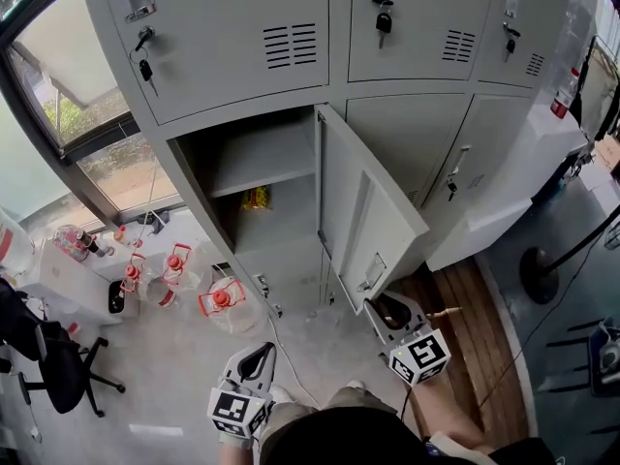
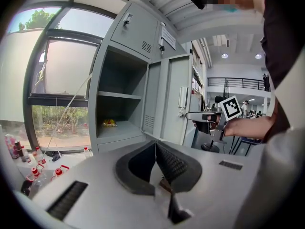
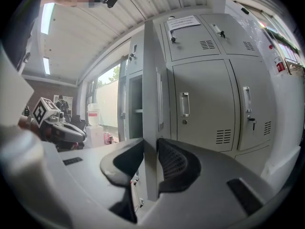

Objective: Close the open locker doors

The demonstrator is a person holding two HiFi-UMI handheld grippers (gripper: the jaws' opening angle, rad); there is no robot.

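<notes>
One grey locker door in the lower row stands swung out toward me; the other doors are closed. Its compartment holds a shelf and a small yellow object. My right gripper is at the door's free edge near the handle. In the right gripper view the door edge runs up between the jaws, and the right gripper is shut on it. My left gripper hangs low in front of the locker, apart from the door. In the left gripper view the left gripper is shut on nothing.
Several red-capped water bottles stand on the floor left of the open locker, below a window. A black office chair is at the far left. A post base and wooden flooring lie to the right.
</notes>
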